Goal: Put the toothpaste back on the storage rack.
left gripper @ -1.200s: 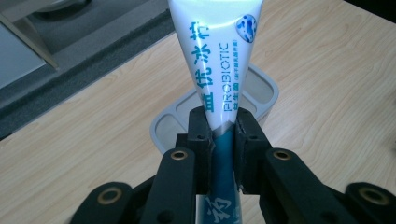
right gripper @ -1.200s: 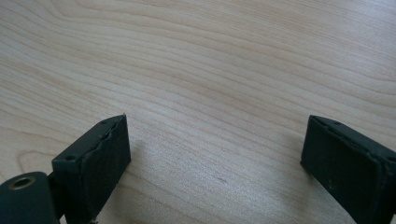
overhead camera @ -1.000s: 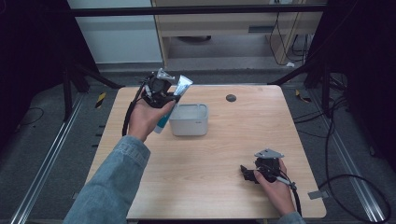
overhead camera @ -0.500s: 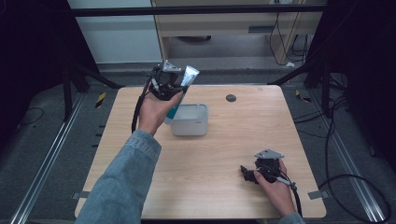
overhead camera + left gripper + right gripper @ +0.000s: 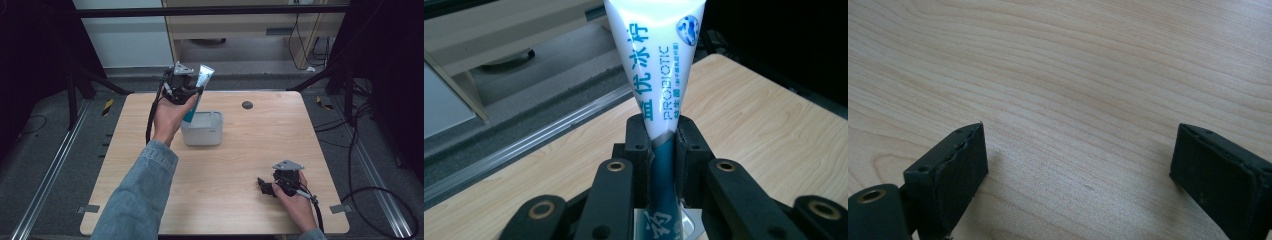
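Note:
A white and teal toothpaste tube (image 5: 204, 77) stands nearly upright, crimped end up, in my left gripper (image 5: 194, 94), which is shut on its teal lower part. The tube's lower end hangs over the left rim of a small grey-white bin (image 5: 205, 132) on the wooden table (image 5: 260, 145). In the left gripper view the tube (image 5: 659, 65) rises between the closed jaws of the left gripper (image 5: 663, 137). My right gripper (image 5: 264, 186) rests low at the table's front right. In its own view the right gripper (image 5: 1078, 165) stands open over bare wood.
A small dark round disc (image 5: 247, 105) lies on the table behind and right of the bin. A metal frame bar crosses the back, with dark stands at both sides. Cables trail on the floor at the right.
The left hand has carried the tube to the right, from the bin's left side to over its left rim. The right gripper has stayed put.

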